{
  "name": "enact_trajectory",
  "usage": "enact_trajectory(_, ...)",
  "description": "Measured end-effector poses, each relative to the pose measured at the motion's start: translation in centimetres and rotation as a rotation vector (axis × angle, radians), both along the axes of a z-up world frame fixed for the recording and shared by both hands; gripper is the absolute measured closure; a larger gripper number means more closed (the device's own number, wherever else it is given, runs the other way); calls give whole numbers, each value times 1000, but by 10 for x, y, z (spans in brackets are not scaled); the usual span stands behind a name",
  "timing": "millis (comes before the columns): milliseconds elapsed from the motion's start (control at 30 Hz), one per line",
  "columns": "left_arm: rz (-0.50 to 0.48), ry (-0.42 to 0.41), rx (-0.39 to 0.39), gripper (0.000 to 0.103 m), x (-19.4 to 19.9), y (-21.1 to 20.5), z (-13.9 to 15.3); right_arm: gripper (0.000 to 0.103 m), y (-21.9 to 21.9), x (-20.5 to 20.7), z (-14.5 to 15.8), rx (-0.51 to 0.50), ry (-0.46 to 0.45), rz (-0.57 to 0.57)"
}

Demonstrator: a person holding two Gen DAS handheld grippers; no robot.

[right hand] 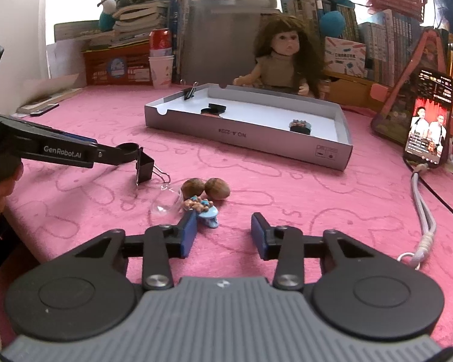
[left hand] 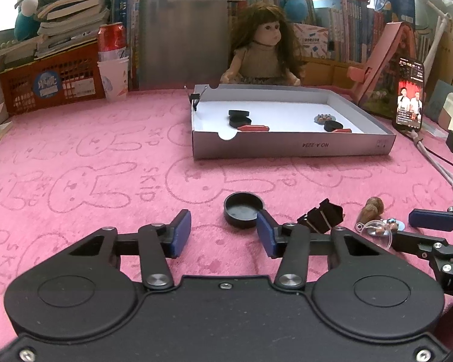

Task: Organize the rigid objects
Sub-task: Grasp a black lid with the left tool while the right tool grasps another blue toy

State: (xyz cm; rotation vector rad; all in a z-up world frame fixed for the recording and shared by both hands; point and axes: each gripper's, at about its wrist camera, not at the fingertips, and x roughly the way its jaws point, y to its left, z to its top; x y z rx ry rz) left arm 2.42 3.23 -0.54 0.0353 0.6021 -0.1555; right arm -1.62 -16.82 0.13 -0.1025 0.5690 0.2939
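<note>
Books (left hand: 344,21) wall a pink bunny-print cloth (left hand: 105,163); left claw (left hand: 223,232) and right claw (right hand: 223,235) gape empty.

"SKIP" is repeating across pink cloth (left hand: 75,150); "GenRobot.AI" showing on left gripper (right hand: 130,150) arm; box (right hand: 256,138) wall reading "NO.A-2234", upside down.

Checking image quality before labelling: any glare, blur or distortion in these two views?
Left wrist view: strong fisheye bending, straight box edges bowed, window blown out, objects sharp. Right wrist view: same bending, window overexposed, phone screen bright but readable, corners vignetted dark.
</note>
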Motion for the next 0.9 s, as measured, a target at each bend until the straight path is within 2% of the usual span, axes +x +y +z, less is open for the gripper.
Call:
enact_trajectory(133,2,-10,2,57,3,-2,2,60,2,2,2,19,-2,18)
enact_trajectory(267,9,-31,14,57,7,-4,3,66,11,7,1,9,-2,39)
enact_trajectory(500,19,-31,24,56,20,-6,0,66,18,12,-2,0,-7,58)
enact_trajectory(600,20,-3,-9,56,24,-4,0,67,18,13,-3,2,-11,50)
enact_trajectory(700,14,-9,-40,56,18,-2,4,69,15,12,-2,-11,-23,25)
enact_trajectory(900,-25,-33,-6,54,10,-6,7,70,3,15,-2,-2,-15,-17)
